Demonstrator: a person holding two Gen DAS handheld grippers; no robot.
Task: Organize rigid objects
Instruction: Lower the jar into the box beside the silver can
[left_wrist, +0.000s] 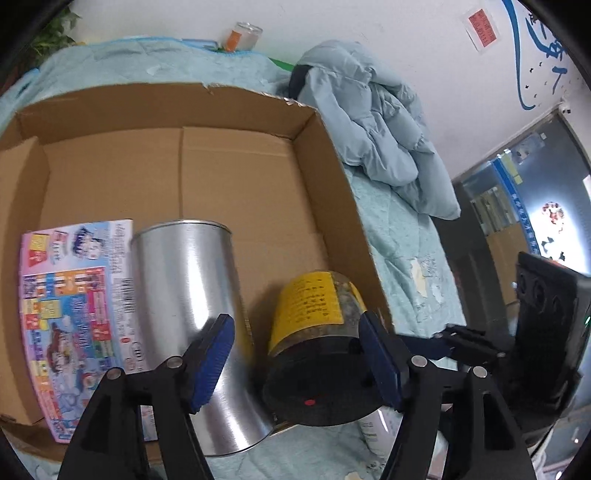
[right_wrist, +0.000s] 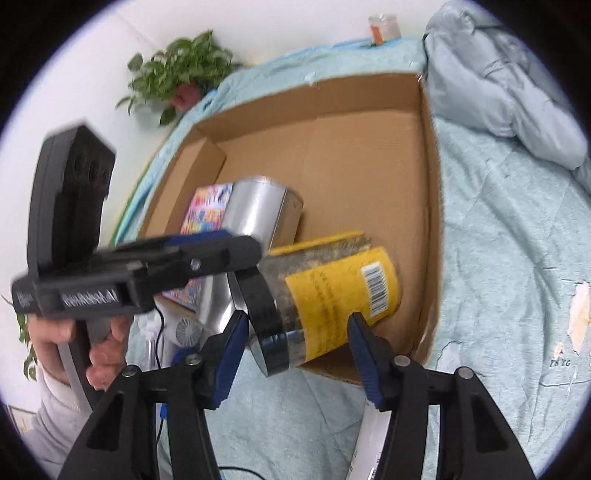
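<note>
A jar with a yellow label and a black lid lies tilted in the near right corner of the cardboard box, lid toward me. My left gripper is open. Its right pad overlaps the lid's edge, and its left pad stands clear of the lid, in front of a silver can. In the right wrist view the jar leans over the box's near wall. My right gripper straddles its lid end, open, with both pads close beside it. A colourful carton lies left of the can.
The box sits on a pale blue quilt. A light blue jacket is heaped to its right. A glass stands by the far wall and a potted plant at the back left. A hand holds the left gripper's handle.
</note>
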